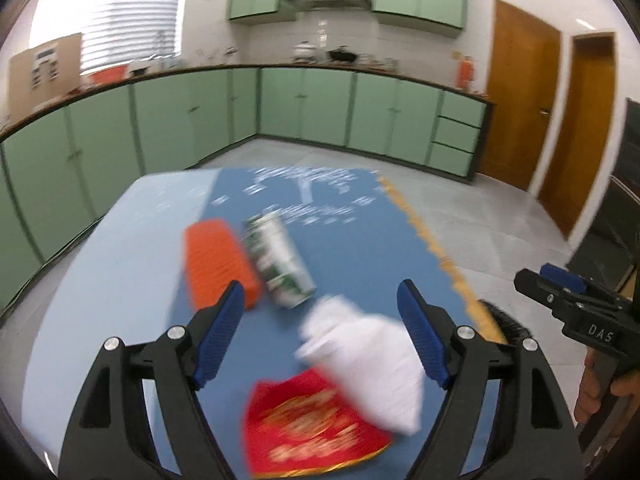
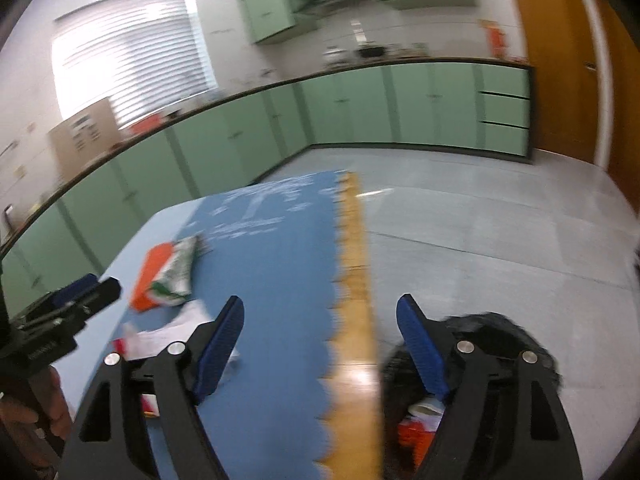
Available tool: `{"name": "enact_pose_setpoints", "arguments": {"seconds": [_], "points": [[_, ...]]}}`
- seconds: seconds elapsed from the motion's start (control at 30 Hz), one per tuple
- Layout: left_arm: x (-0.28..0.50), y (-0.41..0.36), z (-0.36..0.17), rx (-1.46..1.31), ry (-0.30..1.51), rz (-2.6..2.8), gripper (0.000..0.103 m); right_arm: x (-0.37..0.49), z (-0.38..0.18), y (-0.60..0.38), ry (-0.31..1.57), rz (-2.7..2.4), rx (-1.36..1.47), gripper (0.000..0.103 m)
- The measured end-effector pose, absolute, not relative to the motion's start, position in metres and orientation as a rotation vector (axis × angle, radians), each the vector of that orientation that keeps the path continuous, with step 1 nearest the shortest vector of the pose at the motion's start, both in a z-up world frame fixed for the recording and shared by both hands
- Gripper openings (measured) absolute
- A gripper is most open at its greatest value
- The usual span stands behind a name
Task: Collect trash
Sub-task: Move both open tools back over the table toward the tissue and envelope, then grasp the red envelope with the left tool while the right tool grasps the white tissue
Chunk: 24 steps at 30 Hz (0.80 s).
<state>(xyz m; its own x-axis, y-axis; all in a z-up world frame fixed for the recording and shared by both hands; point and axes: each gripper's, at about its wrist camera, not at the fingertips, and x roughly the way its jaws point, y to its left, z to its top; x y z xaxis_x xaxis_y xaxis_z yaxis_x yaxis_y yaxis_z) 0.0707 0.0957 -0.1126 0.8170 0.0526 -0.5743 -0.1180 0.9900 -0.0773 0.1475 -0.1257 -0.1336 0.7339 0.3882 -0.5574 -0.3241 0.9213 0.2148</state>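
Both jaws stand wide and empty: the left hand-held gripper (image 1: pixel 320 332) hovers over crumpled white paper (image 1: pixel 368 364) and a red packet (image 1: pixel 312 420) near the tabletop's (image 1: pixel 120 280) near edge, likely lining up a pickup. The right hand-held gripper (image 2: pixel 320 344) hangs over the black-lined trash bin (image 2: pixel 492 332) beside the tabletop, apparently released.

A counter (image 1: pixel 120 264) under a blue cloth (image 1: pixel 352 240) with white print and a yellow scalloped edge carries an orange packet (image 1: pixel 216 264), a green-and-white carton (image 1: pixel 280 264) lying touching it, crumpled white paper (image 1: pixel 372 364) and a red-and-gold wrapper (image 1: pixel 312 428) partly beneath that paper.
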Motion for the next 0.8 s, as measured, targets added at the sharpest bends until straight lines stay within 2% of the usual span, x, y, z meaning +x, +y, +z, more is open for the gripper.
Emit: {"name": "enact_pose_setpoints", "arguments": {"seconds": [0.27,0.53,0.67,0.73,0.8], "points": [[0.05,0.125,-0.136,-0.172,0.681,0.129,0.077,0.148,-0.163,-0.05,0.705,0.528,-0.001,0.076],[0.044,0.128,-0.158,-0.186,0.724,0.131,0.077,0.155,-0.187,-0.038,0.777,0.527,-0.049,0.068],[0.044,0.126,-0.163,-0.188,0.729,0.122,0.078,0.158,-0.196,-0.036,0.807,0.529,-0.05,0.055],[0.045,0.125,-0.165,-0.187,0.733,0.119,0.079,0.158,-0.199,-0.035,0.82,0.533,-0.053,0.045],[0.045,0.124,-0.167,-0.189,0.738,0.115,0.08,0.157,-0.2,-0.033,0.819,0.541,-0.065,0.029]]}}
